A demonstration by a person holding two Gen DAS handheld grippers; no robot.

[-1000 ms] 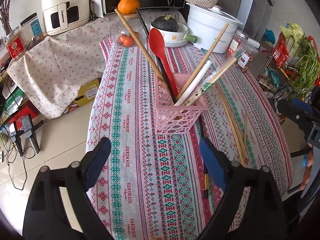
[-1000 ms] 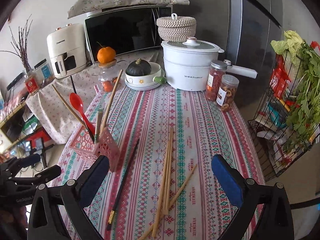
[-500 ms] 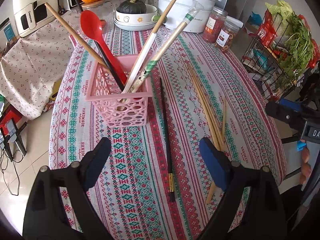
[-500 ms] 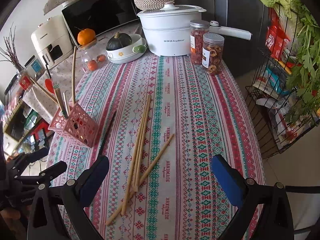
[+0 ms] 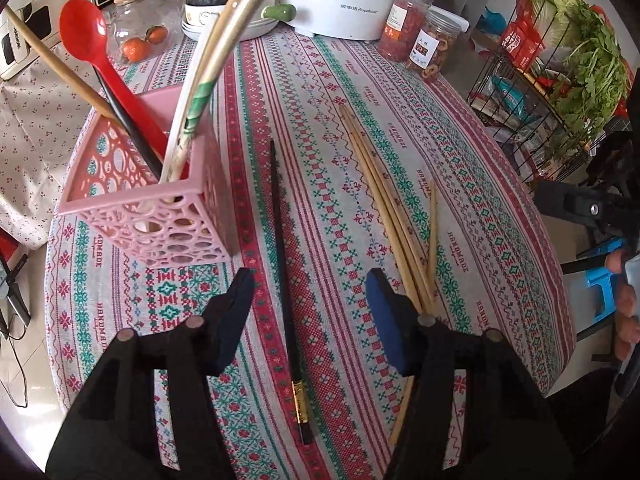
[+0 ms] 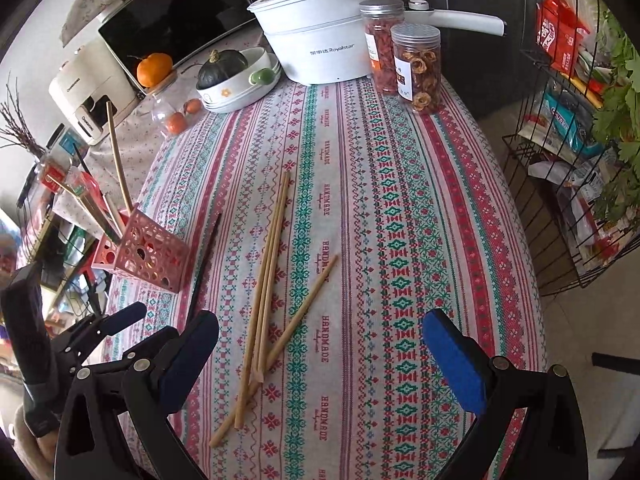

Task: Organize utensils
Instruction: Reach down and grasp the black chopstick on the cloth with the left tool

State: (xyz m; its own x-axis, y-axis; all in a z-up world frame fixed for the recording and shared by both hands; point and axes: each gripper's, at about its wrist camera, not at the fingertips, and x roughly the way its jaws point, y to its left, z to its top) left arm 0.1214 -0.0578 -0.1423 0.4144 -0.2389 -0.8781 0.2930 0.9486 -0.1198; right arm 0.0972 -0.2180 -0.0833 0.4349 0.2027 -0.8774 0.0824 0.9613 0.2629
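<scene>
A black chopstick (image 5: 282, 248) with a gold band lies on the patterned tablecloth. It runs between the fingers of my left gripper (image 5: 309, 280), whose jaws are closing; the pads stand apart from it. To its left is the pink basket (image 5: 160, 216), holding a red spoon (image 5: 84, 36) and several chopsticks. A few wooden chopsticks (image 5: 384, 200) lie loose to the right. In the right wrist view my right gripper (image 6: 320, 320) hangs wide open just above the near ends of the wooden chopsticks (image 6: 272, 264), holding nothing. The black chopstick (image 6: 204, 256) and basket (image 6: 148, 252) lie at the left.
At the table's far end stand a white pot (image 6: 320, 40), two snack jars (image 6: 416, 68), a bowl with a dark squash (image 6: 236, 80) and a glass jar of tangerines (image 5: 140, 36). A wire rack with greens (image 6: 580, 140) stands past the right table edge.
Both grippers have moved forward and lower over the table. The left jaws have narrowed around the black chopstick. The right jaws stay wide.
</scene>
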